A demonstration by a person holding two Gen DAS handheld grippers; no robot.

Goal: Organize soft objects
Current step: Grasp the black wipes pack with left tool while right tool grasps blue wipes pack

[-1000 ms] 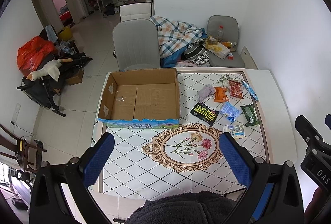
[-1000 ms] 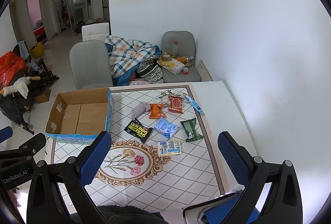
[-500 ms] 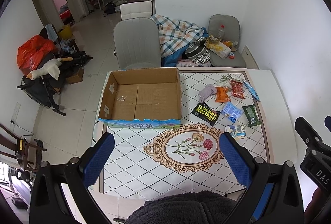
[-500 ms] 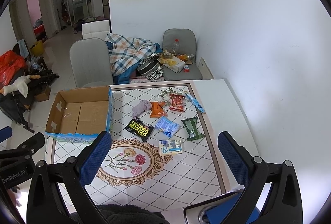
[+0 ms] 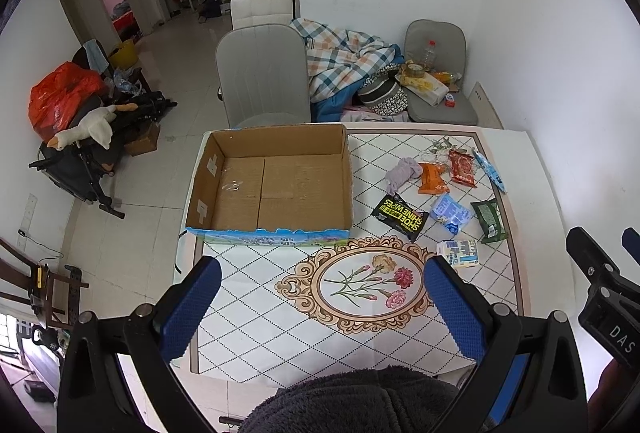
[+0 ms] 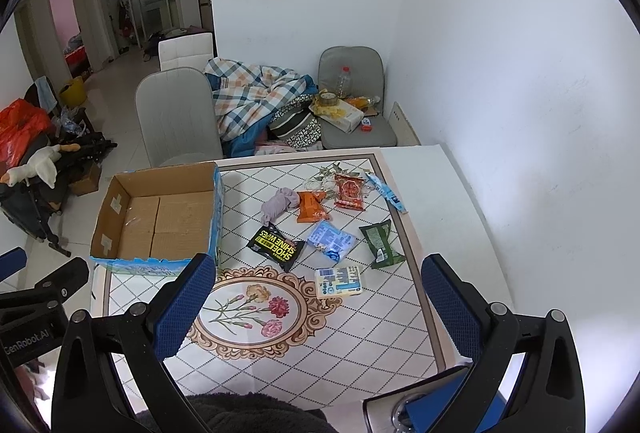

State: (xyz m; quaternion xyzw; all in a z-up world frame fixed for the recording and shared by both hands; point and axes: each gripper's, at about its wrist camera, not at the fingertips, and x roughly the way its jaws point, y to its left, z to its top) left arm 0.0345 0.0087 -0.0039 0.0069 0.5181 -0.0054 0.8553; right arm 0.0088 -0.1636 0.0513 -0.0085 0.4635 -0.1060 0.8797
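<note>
Both claws hang high over the near end of the table (image 5: pixel 520 161), with nothing between their fingers. The left gripper (image 5: pixel 322 307) has its blue pads spread wide apart, and the right gripper (image 6: pixel 318 303) is spread just as wide; neither touches anything.

Under them the tabletop shows a flower medallion (image 6: pixel 256 307) in an ornate frame. Just beyond it, on the right gripper's side, lies a pale tissue pack (image 6: pixel 339 281). Further out the soft things are scattered close together: a black wipes packet (image 6: pixel 275 246), a light blue pouch (image 6: pixel 331 240) beside it, a dark green packet (image 6: pixel 380 243) to the right, then an orange packet (image 6: pixel 312 207) and a red packet (image 6: pixel 350 192) side by side. A crumpled lilac cloth (image 6: pixel 280 204) sits just left of the orange one, and a thin blue stick pack (image 6: pixel 386 192) lies near the far right border.

On the left half of the table stands an open cardboard box (image 5: pixel 208 173), its flaps up and only a bit of clear tape on its floor.

Behind the table are a grey chair (image 5: pixel 262 73), a plaid blanket (image 5: pixel 340 63), and a second chair (image 5: pixel 436 37) holding a bottle and clutter.
</note>
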